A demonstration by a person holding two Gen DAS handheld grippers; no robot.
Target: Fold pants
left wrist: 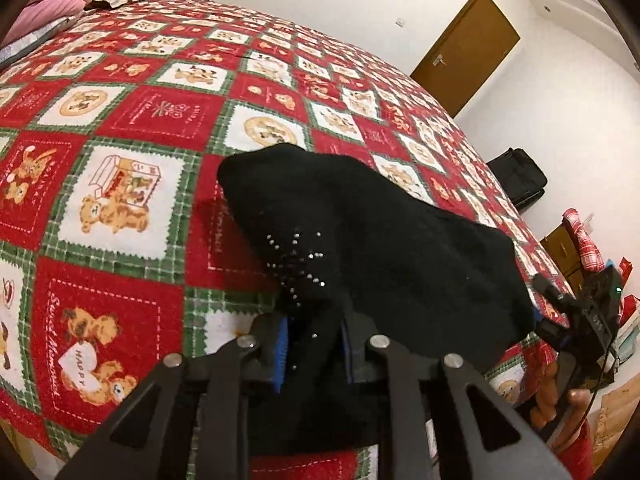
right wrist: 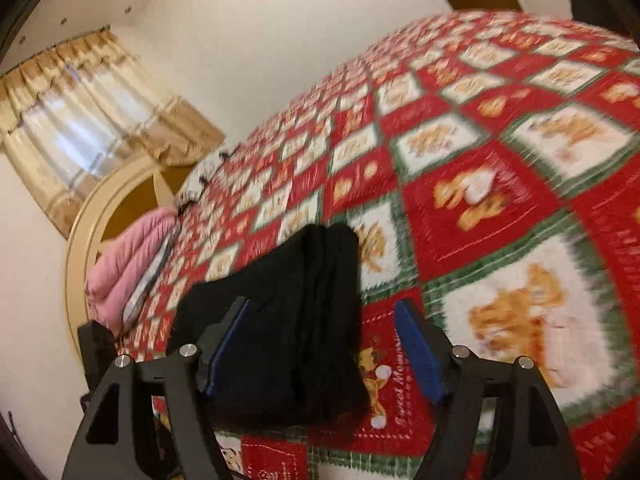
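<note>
"happy", "sweet memories" on bedspread

Black pants, folded into a thick bundle, studded patch showing; bundle runs toward 11 o'clock on bed.

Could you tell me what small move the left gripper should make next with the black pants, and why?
Probably open the left gripper and back away: the black pants already lie bunched and folded on the bedspread, and the right gripper is open.
</note>
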